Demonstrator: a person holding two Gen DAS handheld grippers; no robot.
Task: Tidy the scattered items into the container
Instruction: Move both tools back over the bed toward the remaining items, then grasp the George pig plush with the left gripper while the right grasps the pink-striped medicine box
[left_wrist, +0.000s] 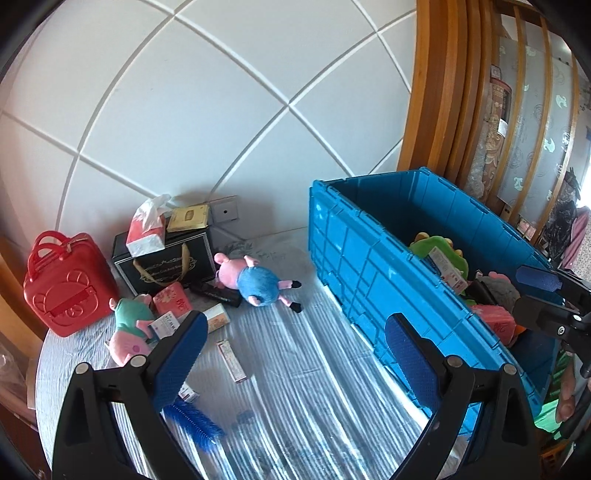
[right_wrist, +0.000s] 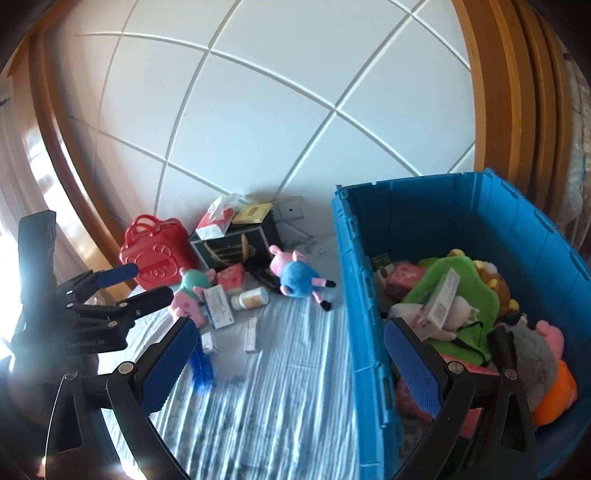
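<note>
Both your grippers empty, fingers spread wide.
Left gripper (left_wrist: 291, 347) over the bed (left_wrist: 295, 354); right gripper (right_wrist: 291, 354) at the blue crate (right_wrist: 369, 295) rim.

Left gripper (left_wrist: 293, 349), right gripper (right_wrist: 290, 354): black frames, silver rivets, blue dimpled pads (left_wrist: 408, 354); white "GenRobot.AI" lettering.

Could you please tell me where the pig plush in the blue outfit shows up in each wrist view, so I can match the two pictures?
Left wrist: the blue-dressed pig plush lies centre-left on the striped cloth, left of the blue crate.
Right wrist: the same plush lies near the centre, again left of the crate.
Shared landmark: the red case at the far left of the clutter.
</note>
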